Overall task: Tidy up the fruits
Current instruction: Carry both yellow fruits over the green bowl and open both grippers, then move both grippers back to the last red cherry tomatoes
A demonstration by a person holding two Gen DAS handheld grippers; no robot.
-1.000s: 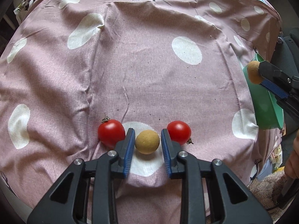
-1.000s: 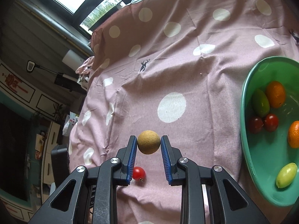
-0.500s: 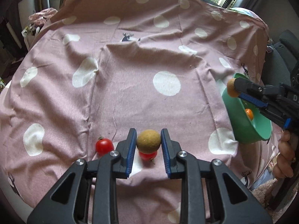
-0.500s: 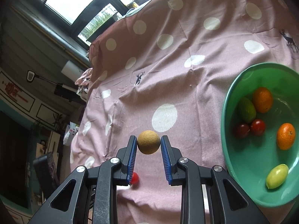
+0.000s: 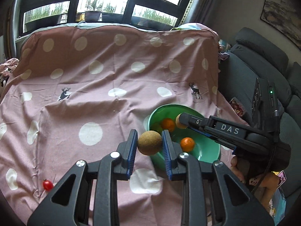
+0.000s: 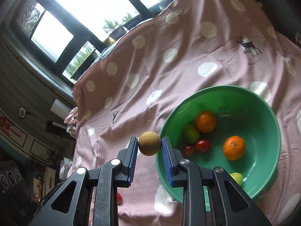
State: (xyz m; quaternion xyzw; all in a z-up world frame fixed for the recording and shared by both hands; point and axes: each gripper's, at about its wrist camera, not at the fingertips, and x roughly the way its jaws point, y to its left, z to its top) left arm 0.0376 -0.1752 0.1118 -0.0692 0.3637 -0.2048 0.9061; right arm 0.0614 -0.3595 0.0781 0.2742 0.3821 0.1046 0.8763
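Observation:
A green bowl [image 5: 208, 153] [image 6: 267, 113] sits on the pink dotted cloth and holds two oranges [image 6: 233, 147], a green fruit [image 6: 191, 133], two red tomatoes [image 6: 202, 145] and a yellow-green fruit [image 6: 236, 177]. My left gripper [image 5: 149, 145] is shut on a brown cork ball [image 5: 149, 142] and is raised near the bowl's left rim. My right gripper [image 6: 149, 146] is shut on another cork ball [image 6: 149, 143] beside the bowl's left rim; it also shows in the left wrist view [image 5: 181, 123] over the bowl. A cherry tomato [image 5: 47, 185] [image 6: 119, 199] lies on the cloth at lower left.
The pink cloth [image 5: 94, 94] covers a table with windows [image 5: 105, 0] behind it. A dark grey sofa [image 5: 263, 66] stands to the right. A hand [image 5: 242, 171] holds the right gripper's handle.
My left gripper lifted away from the two tomatoes and swung right toward the bowl. My right gripper moved closer over the bowl. One tomato is out of sight now.

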